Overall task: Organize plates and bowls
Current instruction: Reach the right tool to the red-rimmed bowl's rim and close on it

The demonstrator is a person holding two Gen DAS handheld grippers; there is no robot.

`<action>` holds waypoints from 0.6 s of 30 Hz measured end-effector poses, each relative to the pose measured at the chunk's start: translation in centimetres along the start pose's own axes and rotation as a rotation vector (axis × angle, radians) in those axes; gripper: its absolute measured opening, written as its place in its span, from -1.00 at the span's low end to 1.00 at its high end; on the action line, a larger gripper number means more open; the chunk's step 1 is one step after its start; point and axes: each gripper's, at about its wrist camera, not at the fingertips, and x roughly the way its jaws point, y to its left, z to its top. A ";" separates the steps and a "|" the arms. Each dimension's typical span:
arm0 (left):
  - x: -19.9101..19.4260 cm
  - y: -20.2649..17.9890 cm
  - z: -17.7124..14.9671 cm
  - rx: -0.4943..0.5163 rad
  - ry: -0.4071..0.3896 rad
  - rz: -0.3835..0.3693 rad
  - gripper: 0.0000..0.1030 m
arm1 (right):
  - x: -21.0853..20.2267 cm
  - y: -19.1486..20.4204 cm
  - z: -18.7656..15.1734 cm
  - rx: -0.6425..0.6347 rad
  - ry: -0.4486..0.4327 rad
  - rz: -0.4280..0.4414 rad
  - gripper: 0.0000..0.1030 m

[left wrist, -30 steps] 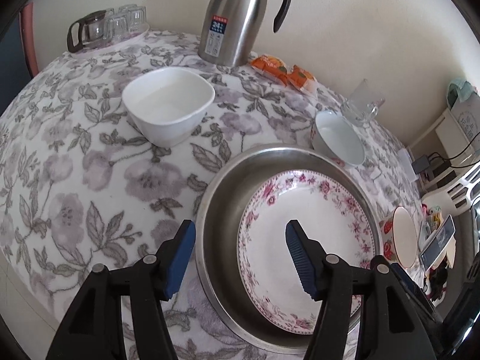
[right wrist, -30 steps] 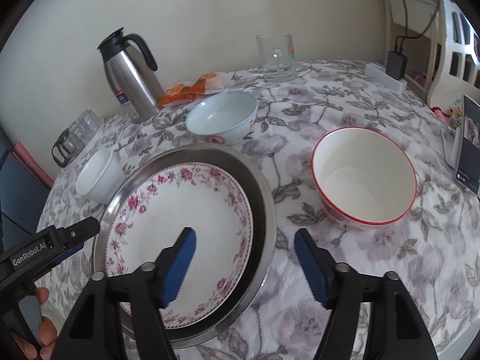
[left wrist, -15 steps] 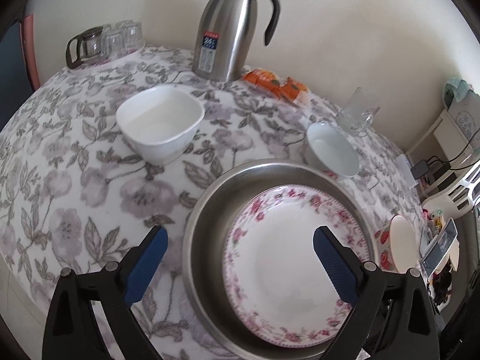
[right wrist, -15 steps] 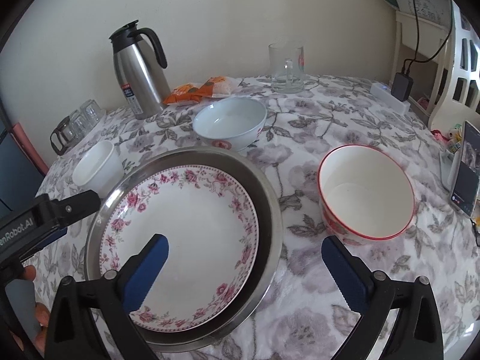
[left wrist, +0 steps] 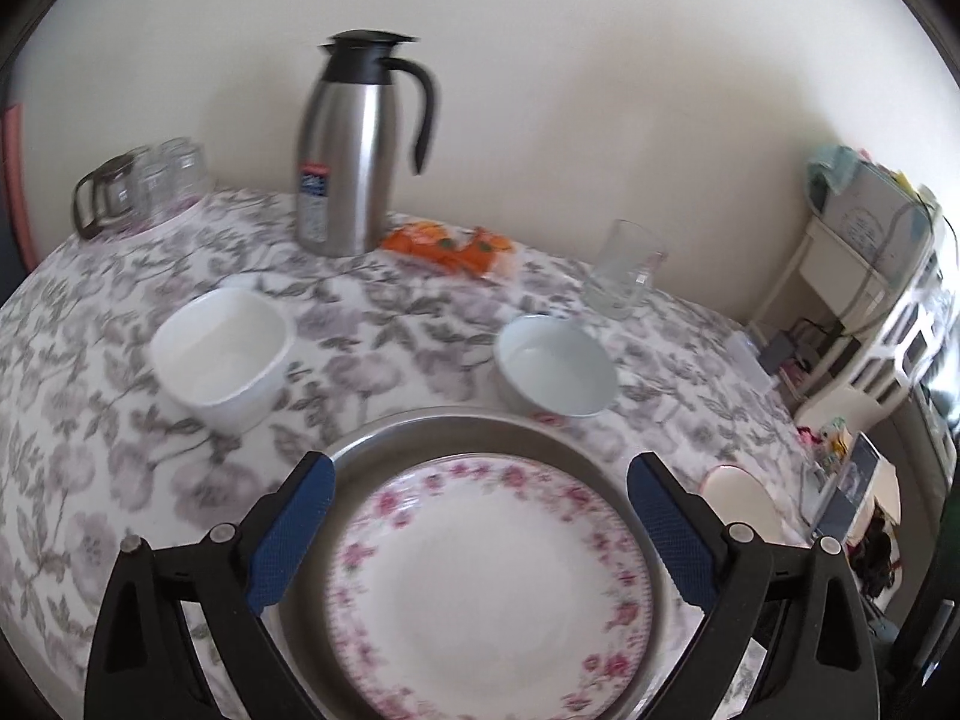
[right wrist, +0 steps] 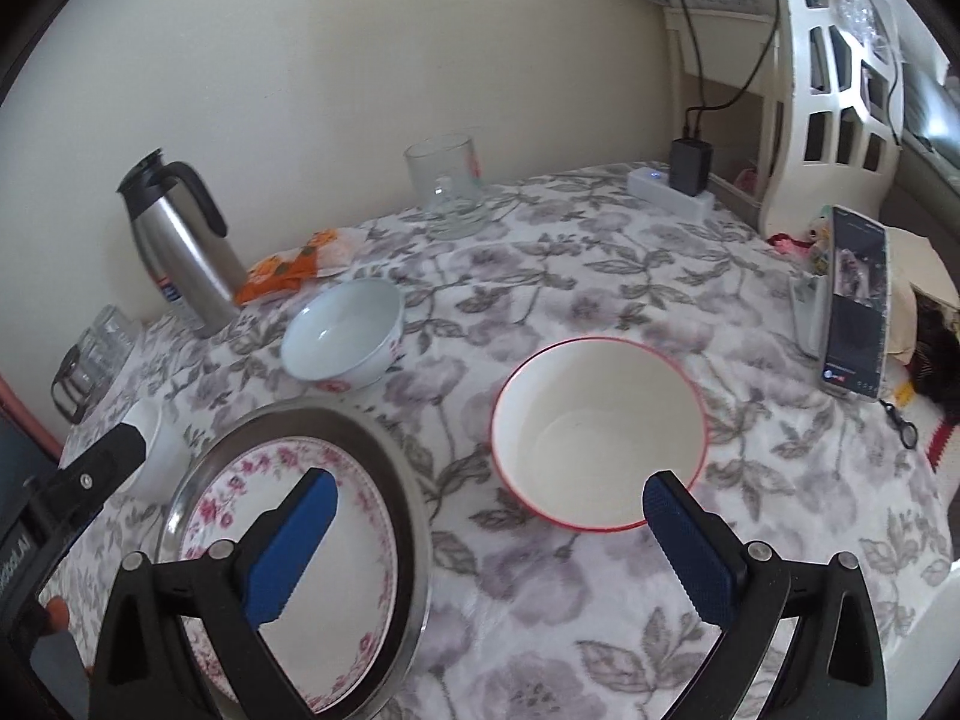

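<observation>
A rose-patterned plate (left wrist: 492, 588) lies inside a round steel tray (left wrist: 456, 426) on the flowered tablecloth. My left gripper (left wrist: 480, 480) hangs open above the plate with nothing between its blue pads. Beyond the tray stand a square white bowl (left wrist: 219, 354) on the left and a pale round bowl (left wrist: 555, 372) on the right. In the right wrist view, my right gripper (right wrist: 489, 498) is open and empty above the cloth, between the steel tray (right wrist: 390, 474) holding the plate (right wrist: 336, 564) and a red-rimmed bowl (right wrist: 600, 432). The pale bowl (right wrist: 342, 336) sits further back.
A steel thermos jug (left wrist: 354, 150), orange snack packets (left wrist: 450, 243), a glass mug (left wrist: 624, 270) and a glass pot with cups (left wrist: 138, 186) line the table's far side by the wall. A phone (right wrist: 855, 306) stands at the right edge, near a power strip (right wrist: 672, 192).
Both grippers opened wide and rose back from the plate and tray. The left view tilted up toward the wall; the right view swung right toward the red-rimmed bowl.
</observation>
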 end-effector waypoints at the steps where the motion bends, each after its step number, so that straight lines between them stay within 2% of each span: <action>1: 0.1 -0.6 0.1 0.013 -0.003 -0.007 0.91 | 0.0 -0.4 0.2 0.014 0.002 -0.007 1.00; 5: 0.7 -3.0 0.5 0.050 -0.002 -0.052 0.91 | -0.1 -2.6 1.5 0.085 -0.013 -0.038 1.00; 9: 2.0 -5.1 0.8 0.055 0.050 -0.110 0.91 | -0.4 -5.3 2.9 0.155 -0.036 -0.076 1.00; 13: 3.6 -7.2 1.1 0.076 0.122 -0.112 0.91 | 0.0 -7.8 3.8 0.231 -0.035 -0.116 1.00; 18: 5.4 -9.2 1.0 0.111 0.192 -0.096 0.91 | 1.6 -10.9 3.9 0.300 0.014 -0.135 1.00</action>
